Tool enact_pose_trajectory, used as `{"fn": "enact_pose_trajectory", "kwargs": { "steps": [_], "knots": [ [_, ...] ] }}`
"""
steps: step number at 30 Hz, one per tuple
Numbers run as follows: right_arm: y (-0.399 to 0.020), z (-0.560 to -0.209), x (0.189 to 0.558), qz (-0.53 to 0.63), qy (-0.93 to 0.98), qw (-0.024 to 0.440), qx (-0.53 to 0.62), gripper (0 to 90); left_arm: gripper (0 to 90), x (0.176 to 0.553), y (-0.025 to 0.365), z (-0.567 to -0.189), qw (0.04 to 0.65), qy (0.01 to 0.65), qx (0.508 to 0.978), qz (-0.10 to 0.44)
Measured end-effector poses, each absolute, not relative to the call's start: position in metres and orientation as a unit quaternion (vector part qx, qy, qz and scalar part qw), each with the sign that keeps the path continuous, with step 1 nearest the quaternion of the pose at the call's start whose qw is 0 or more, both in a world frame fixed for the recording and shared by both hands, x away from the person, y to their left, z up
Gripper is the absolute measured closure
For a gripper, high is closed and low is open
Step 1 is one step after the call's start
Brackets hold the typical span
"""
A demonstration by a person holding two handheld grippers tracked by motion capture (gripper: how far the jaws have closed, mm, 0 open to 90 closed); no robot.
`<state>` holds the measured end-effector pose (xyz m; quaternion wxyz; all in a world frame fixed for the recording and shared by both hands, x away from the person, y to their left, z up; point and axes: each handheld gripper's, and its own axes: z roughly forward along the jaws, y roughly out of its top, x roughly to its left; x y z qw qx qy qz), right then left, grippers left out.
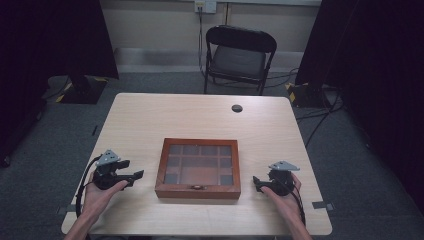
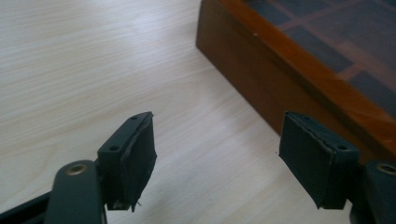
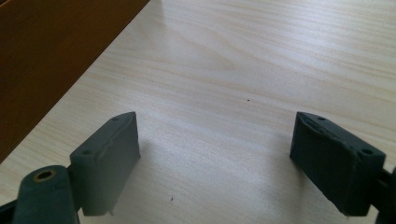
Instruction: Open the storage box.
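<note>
Near the front edge of the bench sits the wooden box (image 1: 198, 168), lid shut, between the left gripper (image 1: 136, 175) and right gripper (image 1: 256, 181), both open and empty. Approaching crooked could shove the box instead of opening it.

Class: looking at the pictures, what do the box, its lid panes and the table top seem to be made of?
Box: reddish-brown wood, smooth and probably varnished, with a soft sheen.
Lid panes: likely glass or clear plastic, since compartments show through.
Table: pale wood-grain surface, matte, possibly laminate.
</note>
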<state>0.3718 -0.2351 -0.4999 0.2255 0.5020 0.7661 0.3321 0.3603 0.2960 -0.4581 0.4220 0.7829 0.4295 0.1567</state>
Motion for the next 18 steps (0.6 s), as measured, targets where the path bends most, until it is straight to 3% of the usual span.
{"fn": "enact_pose_trajectory", "kwargs": {
  "steps": [18],
  "knots": [
    [-0.235,-0.500,0.373,0.333,0.767,0.225,0.499,14.8,35.3,0.362,0.258,-0.427,0.439,0.359,0.813,0.133]
  ]
}}
